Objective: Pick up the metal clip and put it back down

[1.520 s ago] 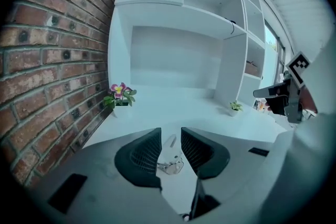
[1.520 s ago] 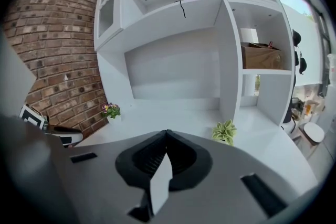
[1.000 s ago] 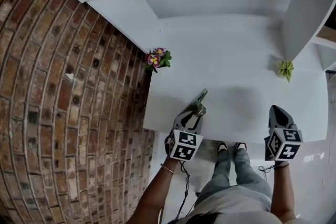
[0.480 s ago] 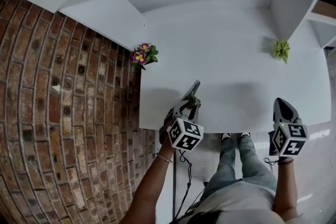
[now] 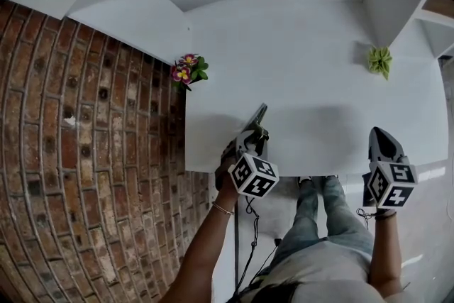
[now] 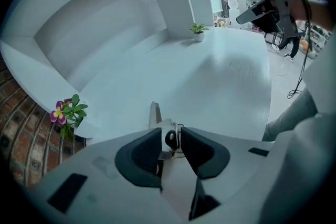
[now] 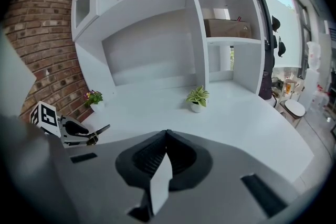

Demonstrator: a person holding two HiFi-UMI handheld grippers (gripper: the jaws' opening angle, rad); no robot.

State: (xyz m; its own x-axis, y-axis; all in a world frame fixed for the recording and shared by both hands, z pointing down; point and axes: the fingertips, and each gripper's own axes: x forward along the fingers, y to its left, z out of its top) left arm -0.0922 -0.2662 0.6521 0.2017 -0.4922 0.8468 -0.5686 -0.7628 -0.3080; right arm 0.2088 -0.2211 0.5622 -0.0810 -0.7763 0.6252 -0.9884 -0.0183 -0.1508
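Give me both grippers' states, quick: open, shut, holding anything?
Left gripper: fingers closed on the metal clip.
Right gripper: fingers closed, nothing between them.

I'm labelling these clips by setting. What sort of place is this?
Probably a home study or showroom corner: a white built-in desk under open white shelves, beside a brick wall, with a small potted plant.
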